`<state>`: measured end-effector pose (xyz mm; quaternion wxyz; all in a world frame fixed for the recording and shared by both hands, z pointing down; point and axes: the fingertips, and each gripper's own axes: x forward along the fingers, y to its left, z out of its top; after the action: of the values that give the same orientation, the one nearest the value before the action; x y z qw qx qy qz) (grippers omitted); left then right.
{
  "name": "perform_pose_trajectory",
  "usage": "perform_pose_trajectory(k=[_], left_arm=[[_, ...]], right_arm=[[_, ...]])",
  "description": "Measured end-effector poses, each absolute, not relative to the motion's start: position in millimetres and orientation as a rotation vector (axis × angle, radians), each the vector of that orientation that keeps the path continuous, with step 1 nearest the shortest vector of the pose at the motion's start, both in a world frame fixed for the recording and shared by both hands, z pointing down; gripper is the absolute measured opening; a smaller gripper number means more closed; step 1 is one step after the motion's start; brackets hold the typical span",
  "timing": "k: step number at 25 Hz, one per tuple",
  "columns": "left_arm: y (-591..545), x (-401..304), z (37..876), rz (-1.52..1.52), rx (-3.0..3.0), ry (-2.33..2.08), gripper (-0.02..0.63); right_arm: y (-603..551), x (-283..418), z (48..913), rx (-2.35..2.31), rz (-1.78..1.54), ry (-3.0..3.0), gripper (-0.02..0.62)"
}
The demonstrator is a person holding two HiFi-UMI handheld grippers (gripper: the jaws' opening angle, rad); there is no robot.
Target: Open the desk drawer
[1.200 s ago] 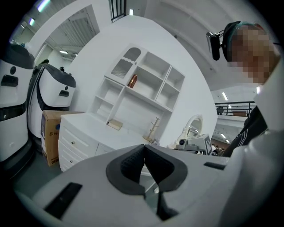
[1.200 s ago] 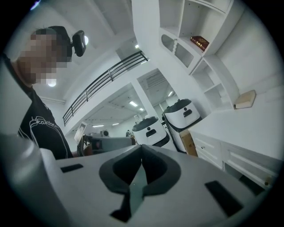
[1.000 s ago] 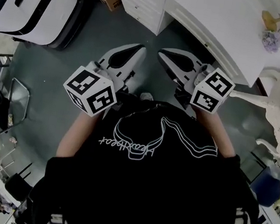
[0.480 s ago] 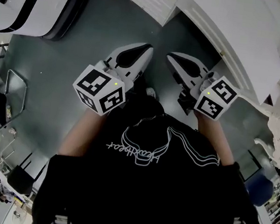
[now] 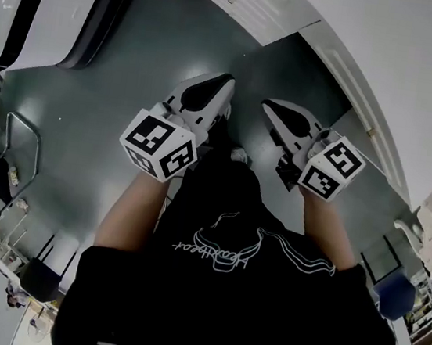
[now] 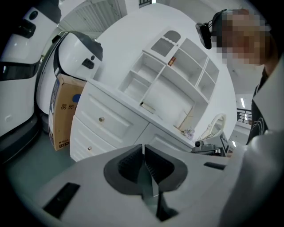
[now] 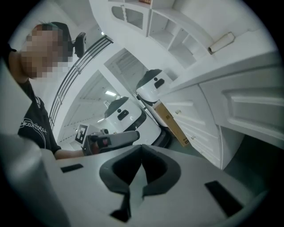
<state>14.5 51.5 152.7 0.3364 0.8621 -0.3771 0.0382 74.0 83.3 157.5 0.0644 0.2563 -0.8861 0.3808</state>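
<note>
Both tools had sunk lower in front of the person since a second earlier, while the white table slid toward the frame's upper right. The left tool (image 5: 228, 78) and right tool (image 5: 265, 103) pointed forward side by side, slightly apart, each with its jaws pressed together on nothing. Ahead of the left tool and to its left, the knobbed drawers (image 6: 103, 119) of the table (image 6: 128, 103) stood closed and untouched. Farther left, a cardboard box (image 6: 65, 113) stood just beside them on the grey floor (image 5: 124, 92).
</note>
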Motion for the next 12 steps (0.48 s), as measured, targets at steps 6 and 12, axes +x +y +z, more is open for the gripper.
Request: perform_pose_trajectory(k=[6,12], left_arm=[[14,-1,222,0.149,2.214,-1.006,0.005],[-20,-11,283,0.209,2.216,-1.038,0.013]], right_arm=[[57,65,216,0.804,1.229,-2.602,0.006],[38,58,270,0.800,1.275,-2.546,0.006]])
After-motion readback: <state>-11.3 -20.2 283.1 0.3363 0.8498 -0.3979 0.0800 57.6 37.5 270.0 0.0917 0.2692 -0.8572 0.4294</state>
